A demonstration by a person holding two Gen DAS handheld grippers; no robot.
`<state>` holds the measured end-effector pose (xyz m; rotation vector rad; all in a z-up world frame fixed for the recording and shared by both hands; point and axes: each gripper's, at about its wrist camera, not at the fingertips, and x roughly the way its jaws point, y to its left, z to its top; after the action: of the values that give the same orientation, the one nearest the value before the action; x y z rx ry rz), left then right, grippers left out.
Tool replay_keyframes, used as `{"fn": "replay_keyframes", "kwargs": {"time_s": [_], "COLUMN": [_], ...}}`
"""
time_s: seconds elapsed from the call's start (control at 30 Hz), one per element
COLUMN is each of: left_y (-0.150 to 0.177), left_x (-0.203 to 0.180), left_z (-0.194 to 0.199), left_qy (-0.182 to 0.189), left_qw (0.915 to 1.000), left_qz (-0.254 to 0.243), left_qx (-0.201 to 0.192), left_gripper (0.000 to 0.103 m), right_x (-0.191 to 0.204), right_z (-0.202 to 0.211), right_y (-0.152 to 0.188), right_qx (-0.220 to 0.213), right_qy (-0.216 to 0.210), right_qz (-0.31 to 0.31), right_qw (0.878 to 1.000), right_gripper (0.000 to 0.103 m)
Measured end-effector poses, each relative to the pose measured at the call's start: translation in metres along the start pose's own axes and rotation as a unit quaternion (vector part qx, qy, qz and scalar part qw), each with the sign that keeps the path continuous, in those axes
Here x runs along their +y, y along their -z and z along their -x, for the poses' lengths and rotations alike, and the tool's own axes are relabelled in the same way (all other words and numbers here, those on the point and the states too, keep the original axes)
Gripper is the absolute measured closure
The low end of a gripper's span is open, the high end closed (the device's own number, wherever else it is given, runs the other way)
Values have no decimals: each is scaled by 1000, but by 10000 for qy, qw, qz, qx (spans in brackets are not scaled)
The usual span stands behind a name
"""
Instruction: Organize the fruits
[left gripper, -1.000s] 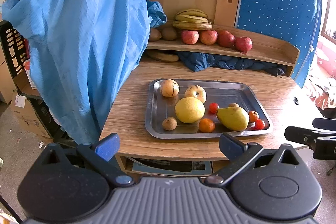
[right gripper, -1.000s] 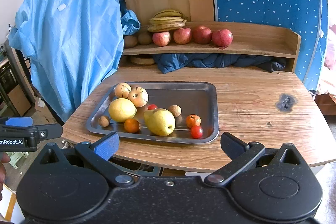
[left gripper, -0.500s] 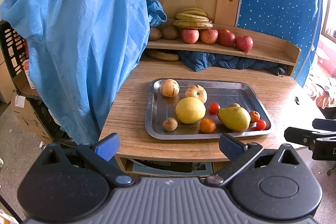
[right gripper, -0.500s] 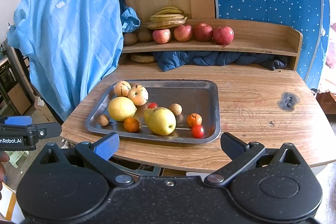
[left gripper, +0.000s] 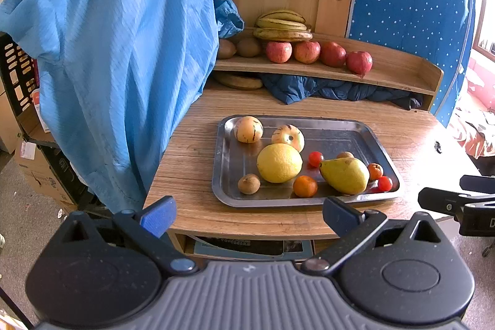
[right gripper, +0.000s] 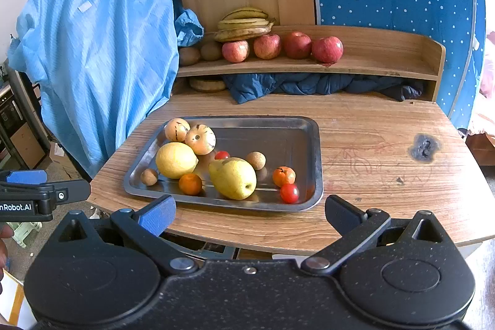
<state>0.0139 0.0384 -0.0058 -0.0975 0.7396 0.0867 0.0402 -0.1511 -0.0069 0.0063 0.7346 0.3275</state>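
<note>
From my left wrist camera, my left gripper [left gripper: 249,214] was held before the near edge of the wooden table [left gripper: 198,175], its two fingers wide apart and holding nothing. On the table lay a metal tray [left gripper: 222,175] with the fruits. A big yellow lemon [left gripper: 279,163] was in the middle, with a yellow-green pear [left gripper: 345,175] lying on its side to the right. Two pale striped round fruits [left gripper: 248,129] sat at the far left part of the tray. A small orange [left gripper: 305,186] was in front of the lemon, close to it. At the right edge I saw my right gripper [left gripper: 458,203] from the side; there I could not tell its opening.

From my right wrist camera, my right gripper [right gripper: 250,214] was also spread open and empty, near the front of the tray [right gripper: 315,144]. A red cherry tomato [right gripper: 289,193] lay just beside a small mandarin [right gripper: 283,176]. Behind, on the wooden shelf [right gripper: 386,57], four red apples [right gripper: 297,45] stood in a row beside bananas [right gripper: 244,24].
</note>
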Motion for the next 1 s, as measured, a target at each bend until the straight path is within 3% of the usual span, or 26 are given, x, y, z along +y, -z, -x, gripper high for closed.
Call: {"fn": "replay_keyframes", "kwargs": {"time_s": [1.0], "left_y": [0], "left_x": [2], "left_z": [-3], "left_qy": [0], "left_qw": [10000], "left_qz": [-25], "left_qx": [41], "left_gripper": [1], "right_x": [-1], "right_z": [-4], "right_y": [1], "right_qx": [27], "right_qy": [4], "right_qz": [-10], "right_qw": [10000], "right_gripper": [1]}}
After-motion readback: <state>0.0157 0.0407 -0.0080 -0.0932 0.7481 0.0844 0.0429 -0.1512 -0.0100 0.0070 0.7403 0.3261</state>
